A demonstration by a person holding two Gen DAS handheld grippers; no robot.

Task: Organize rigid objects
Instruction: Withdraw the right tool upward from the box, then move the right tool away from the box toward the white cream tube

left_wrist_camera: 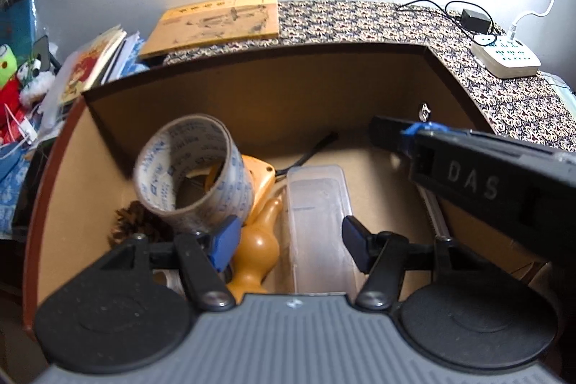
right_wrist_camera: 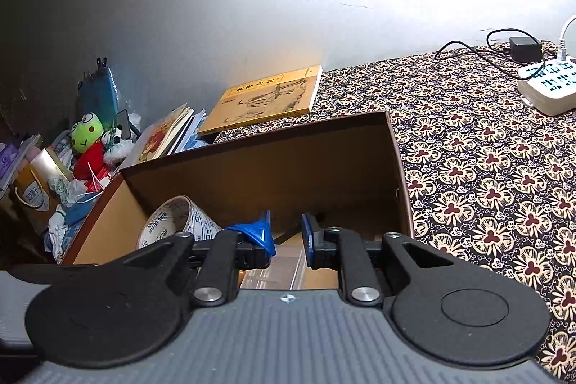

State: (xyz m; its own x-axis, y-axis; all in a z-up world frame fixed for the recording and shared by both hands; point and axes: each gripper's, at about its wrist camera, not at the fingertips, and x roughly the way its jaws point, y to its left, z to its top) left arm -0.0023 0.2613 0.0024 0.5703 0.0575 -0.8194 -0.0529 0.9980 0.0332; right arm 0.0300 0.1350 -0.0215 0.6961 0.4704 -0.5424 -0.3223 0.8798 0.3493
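Observation:
A brown cardboard box [left_wrist_camera: 288, 89] holds a roll of clear printed tape [left_wrist_camera: 194, 168], tilted on edge at the left. Beside it are an orange wooden gourd [left_wrist_camera: 259, 240], an orange tool [left_wrist_camera: 261, 175], a pine cone [left_wrist_camera: 133, 222] and a clear plastic case [left_wrist_camera: 316, 204]. My left gripper [left_wrist_camera: 289, 240] is open, low inside the box over the case, with its left finger beside the tape roll. My right gripper [right_wrist_camera: 286, 234] hangs over the box [right_wrist_camera: 288, 161], slightly open, nothing between its fingers. Under it lie the case [right_wrist_camera: 277, 270] and the tape roll [right_wrist_camera: 172, 222]. The right gripper [left_wrist_camera: 410, 132] also reaches in from the right in the left wrist view.
The box sits on a flower-patterned cloth [right_wrist_camera: 486, 168]. A yellow book [right_wrist_camera: 266, 99] lies behind it; a power strip [right_wrist_camera: 547, 89] with cables sits at the far right. Books, plush toys [right_wrist_camera: 90, 146] and bags crowd the left. A thin black stick [left_wrist_camera: 316, 150] lies on the box floor.

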